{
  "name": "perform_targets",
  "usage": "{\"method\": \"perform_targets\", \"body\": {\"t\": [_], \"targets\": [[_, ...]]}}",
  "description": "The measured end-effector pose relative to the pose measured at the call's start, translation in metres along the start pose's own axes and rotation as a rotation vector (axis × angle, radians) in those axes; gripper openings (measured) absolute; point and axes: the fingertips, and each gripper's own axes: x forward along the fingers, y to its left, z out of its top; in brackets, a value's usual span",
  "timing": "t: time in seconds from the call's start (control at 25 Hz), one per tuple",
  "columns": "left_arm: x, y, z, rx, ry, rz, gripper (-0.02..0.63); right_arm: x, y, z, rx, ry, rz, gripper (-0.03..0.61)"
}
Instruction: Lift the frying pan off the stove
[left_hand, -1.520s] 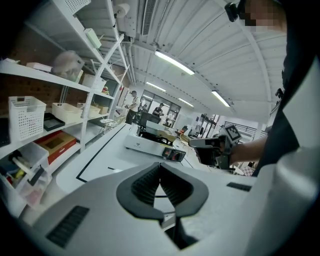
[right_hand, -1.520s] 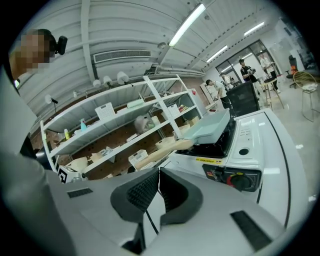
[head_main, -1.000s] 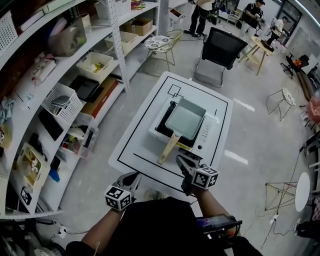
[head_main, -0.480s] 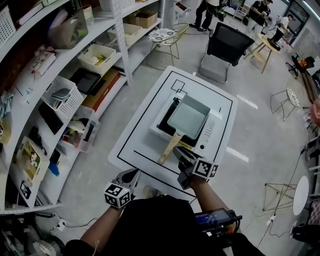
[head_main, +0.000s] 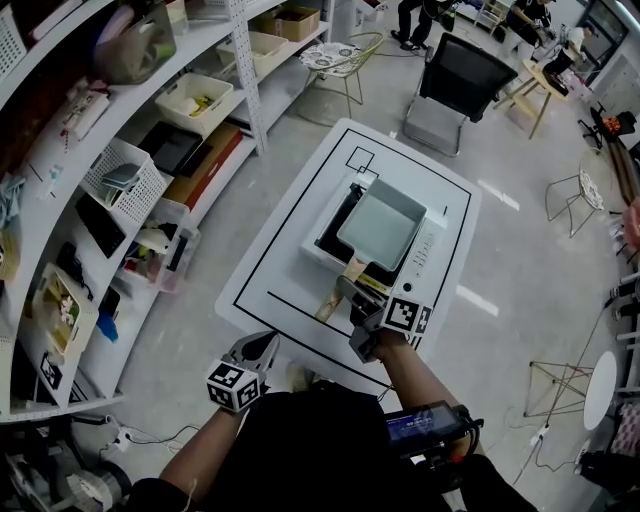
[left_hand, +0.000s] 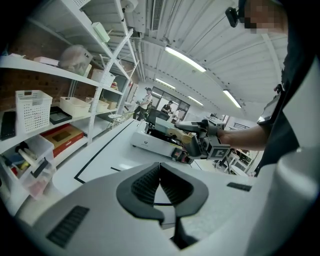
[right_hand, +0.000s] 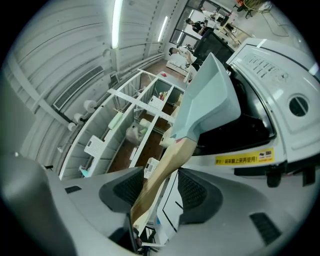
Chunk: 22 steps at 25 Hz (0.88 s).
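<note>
Right gripper (right_hand: 161, 176), jaws just opened, straddles the handle (right_hand: 167, 162) of the frying pan (head_main: 381, 224) (left gripper (left_hand: 160, 169) closed, empty).

Lab/workshop hall: long white metal shelf rack (head_main: 55, 215) w/ plastic bins at 10 o'clock, black office chair (head_main: 465, 75) at 12, polished grey floor (head_main: 520, 240).

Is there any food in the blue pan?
Empty. From above, the frying pan shows only its bare pale bottom, with nothing lying in it.
</note>
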Motion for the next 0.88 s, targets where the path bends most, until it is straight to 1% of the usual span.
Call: {"method": "perform_targets", "body": {"t": [0.2,0.24,0.44,0.56,0.88], "targets": [[-0.001,-0.001,-0.003,-0.002,0.008,0.007,0.009,0.004,-0.005,0.001,0.024,0.011,-0.009,0.227],[-0.001,-0.001,-0.003,-0.004,0.009,0.009,0.009,0.006,-0.005,0.001,0.036,0.008,0.001,0.229],[-0.003,-0.001,-0.002,-0.007,0.01,0.01,0.009,0.014,-0.011,0.008,0.151,-0.038,0.043,0.229],[-0.005,-0.001,-0.002,-0.008,0.012,0.018,0.009,0.016,-0.014,0.013,0.19,-0.055,0.051,0.227],[-0.006,0.002,-0.005,-0.01,0.02,0.027,0.009,0.018,-0.013,0.013,0.254,-0.063,0.095,0.184]]}}
